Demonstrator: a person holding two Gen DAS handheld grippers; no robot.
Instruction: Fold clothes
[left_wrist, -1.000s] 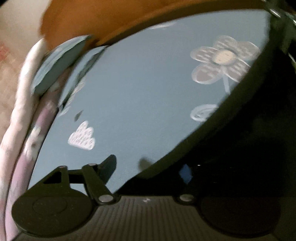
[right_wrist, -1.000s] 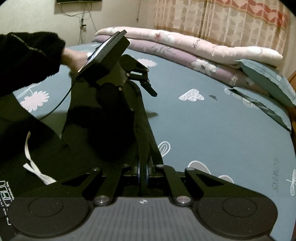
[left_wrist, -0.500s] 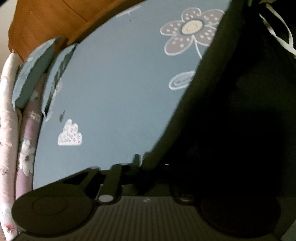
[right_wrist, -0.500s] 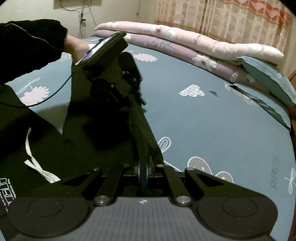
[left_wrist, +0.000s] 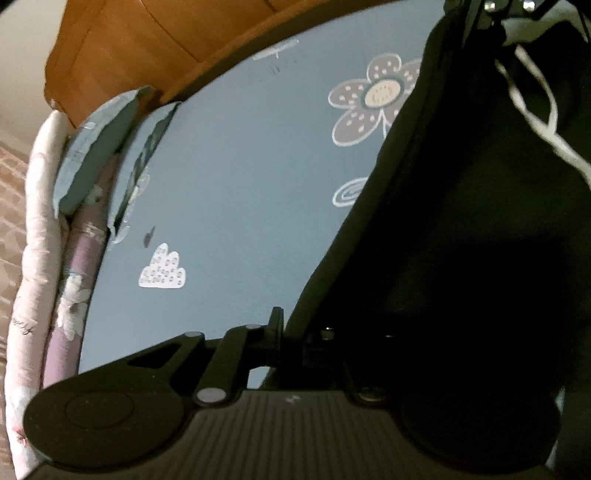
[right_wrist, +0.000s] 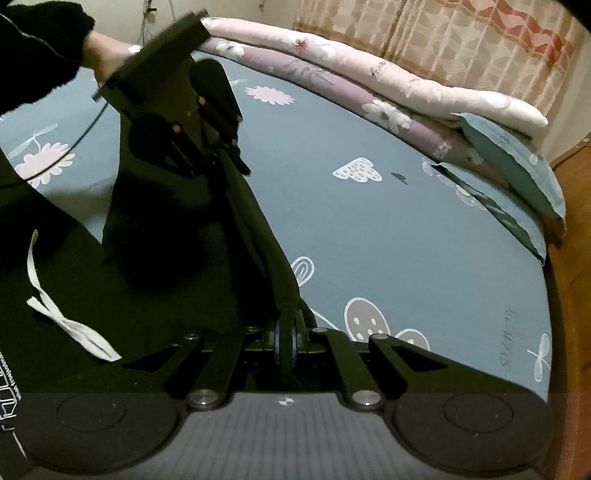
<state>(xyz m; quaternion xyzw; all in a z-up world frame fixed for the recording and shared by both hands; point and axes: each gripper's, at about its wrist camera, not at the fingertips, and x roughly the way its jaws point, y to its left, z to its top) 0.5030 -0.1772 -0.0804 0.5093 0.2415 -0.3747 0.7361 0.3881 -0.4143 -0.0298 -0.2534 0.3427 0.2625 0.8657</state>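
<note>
A black garment (right_wrist: 155, 280) with a white drawstring (right_wrist: 66, 321) lies partly on the blue patterned bed sheet (right_wrist: 369, 229). One edge of it is lifted and stretched taut between both grippers. My right gripper (right_wrist: 285, 332) is shut on the near end of that edge. My left gripper (right_wrist: 225, 153), held by a hand (right_wrist: 107, 55) in a black sleeve, is clamped on the far end. In the left wrist view the black garment (left_wrist: 461, 240) fills the right half and hides one finger of the left gripper (left_wrist: 295, 332). The drawstring (left_wrist: 535, 122) hangs at the upper right.
Folded pink and purple quilts (right_wrist: 369, 74) lie along the far side of the bed, with blue pillows (right_wrist: 517, 155) beside them. A wooden bed frame (right_wrist: 569, 295) borders the right edge. Curtains (right_wrist: 443, 33) hang behind. Bare sheet (left_wrist: 240, 166) spreads beside the garment.
The left gripper stood open beside the garment's edge; it has shut on that edge. The edge now runs taut between both grippers, lifted a little higher.
</note>
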